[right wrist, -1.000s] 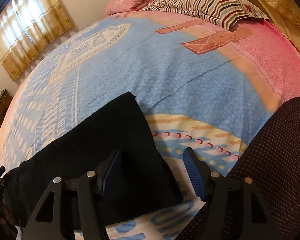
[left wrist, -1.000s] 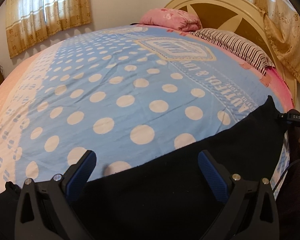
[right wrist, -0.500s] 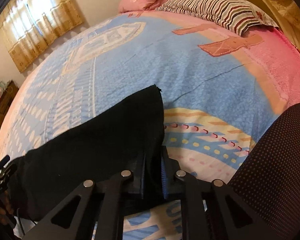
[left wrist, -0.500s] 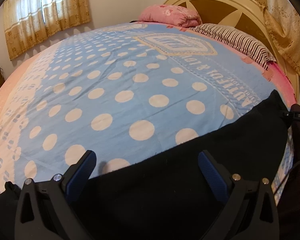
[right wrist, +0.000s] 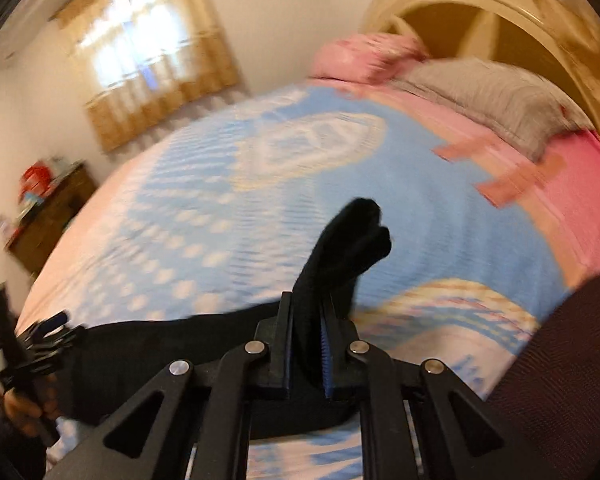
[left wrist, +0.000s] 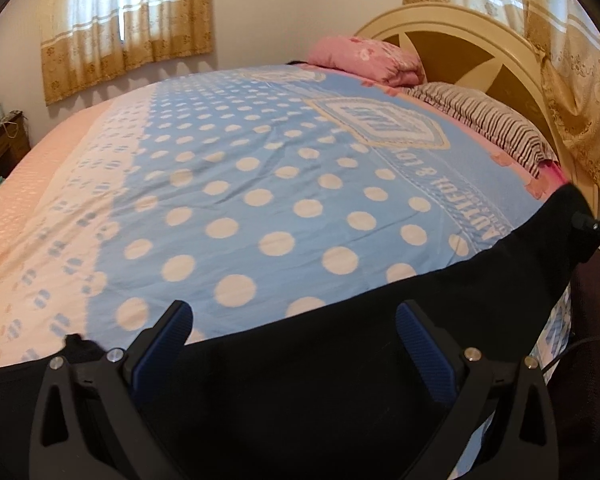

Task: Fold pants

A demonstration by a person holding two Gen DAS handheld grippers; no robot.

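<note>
- Clamping down within the last second, the right hand-held gripper [right wrist: 306, 344] has gone from jaws standing wide over the cloth to jaws nearly shut, and black fabric of the pants [right wrist: 340, 248] is pinched between the blue pads [right wrist: 326, 354].
- Above those pads, in the middle of the right wrist view, the pinched end now stands up as a bunched tuft clear of the bed [right wrist: 236, 184]; a second ago that same end lay flat as a broad dark panel. The whole view is smeared, which fits a quick lift.
- In the left wrist view the left hand-held gripper [left wrist: 296, 348] is open, its two blue pads [left wrist: 162, 346] well apart at the bottom of the frame, with the pants [left wrist: 340, 380] spread under and between them; the pads grip nothing, just as a second ago.
- From there the dark cloth runs as a band to the right edge of the frame, where its far end [left wrist: 560, 224] rises off the polka-dot cover [left wrist: 260, 208], higher in the picture than before.
- At the lower left of the right wrist view a person's hand [right wrist: 24, 404] holds the other tool beside the dark band.
- Reading of it: one end is secured and raised, so a fold can start; the other end lies loose, so it may drag unless pinned or grasped.
</note>
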